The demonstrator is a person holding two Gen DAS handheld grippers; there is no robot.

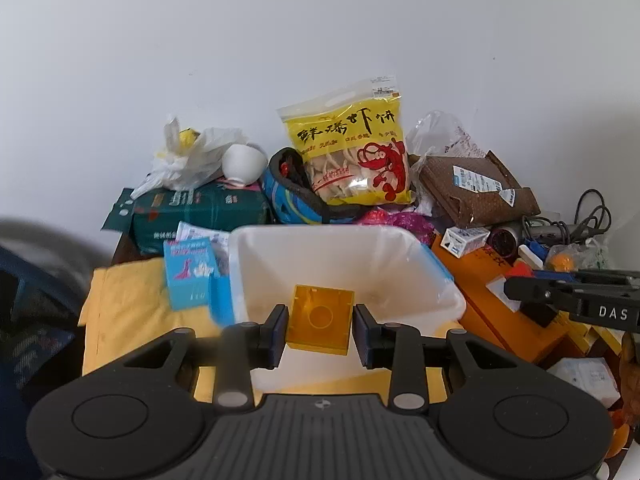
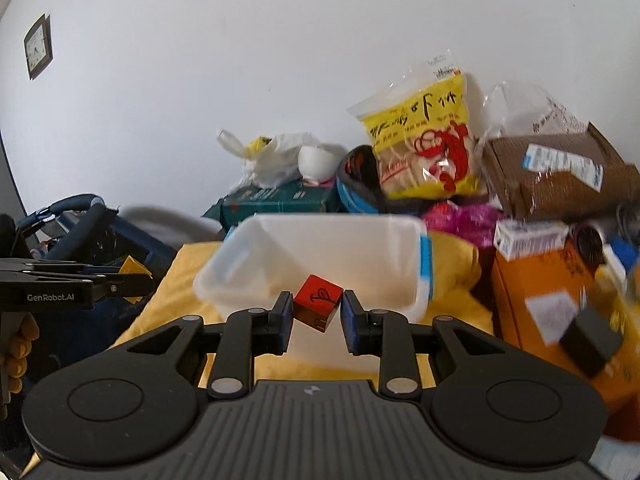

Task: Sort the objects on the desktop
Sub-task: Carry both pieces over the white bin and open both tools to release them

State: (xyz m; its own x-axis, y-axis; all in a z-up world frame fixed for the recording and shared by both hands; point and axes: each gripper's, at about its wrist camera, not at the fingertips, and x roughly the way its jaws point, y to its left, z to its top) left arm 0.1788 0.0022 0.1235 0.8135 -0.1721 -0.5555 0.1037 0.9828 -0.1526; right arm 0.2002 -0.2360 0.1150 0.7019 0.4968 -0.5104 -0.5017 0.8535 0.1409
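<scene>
Closest in, the left gripper pinches a yellow plastic block between its blue pads, the block's hollow underside with its round socket turned toward the camera, held in the air just over the near rim of a translucent white tub. The right gripper likewise clamps a red cube with a dark scrawled mark on it, tipped onto one corner between the pads and hanging in front of the same tub's near wall. From the right wrist view the left gripper shows at the far left edge with a sliver of yellow at its tip, and a yellow-gloved hand sits under it. The tub rests on a yellow cloth spread over the desk; its inside looks bare apart from what the block hides. Just left of the tub stands a light blue card box, touching the tub's blue side clip. To the right lies an orange box with a small white carton on its far end, and beyond that a tangle of grey cable. Behind the tub a dark green box carries a crumpled white plastic bag and an overturned white bowl. At the back, against the pale wall, a yellow bag of shrimp crackers leans upright beside a brown cardboard parcel with a shipping label.
</scene>
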